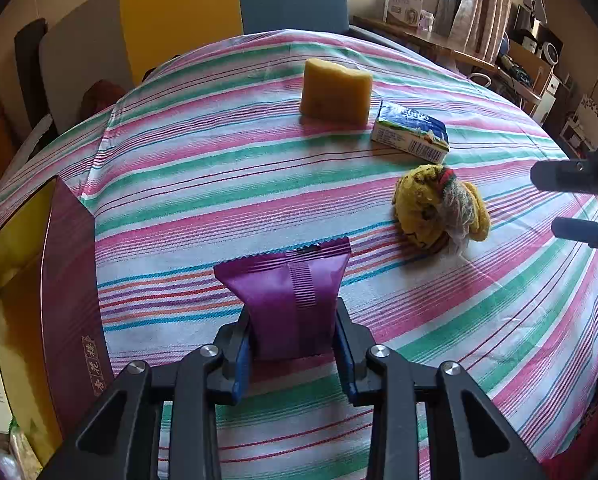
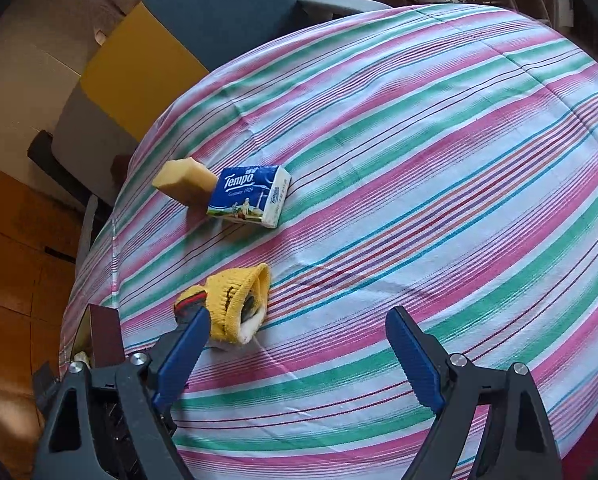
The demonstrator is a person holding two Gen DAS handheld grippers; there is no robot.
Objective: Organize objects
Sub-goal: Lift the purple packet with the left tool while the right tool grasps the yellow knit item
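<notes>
Nearest, our left gripper (image 1: 295, 344) pinches a purple snack packet (image 1: 289, 300) at its lower end, jaws narrow, packet lifted off the striped tablecloth (image 1: 219, 168); we judge it's headed for the dark red box (image 1: 71, 280) at near left, which already holds items. Our right gripper (image 2: 299, 356) hangs wide and empty beside the yellow glove (image 2: 235, 300). Farther off, the Tempo tissue pack (image 2: 251, 196) and yellow sponge (image 2: 183, 184) wait, touching.
</notes>
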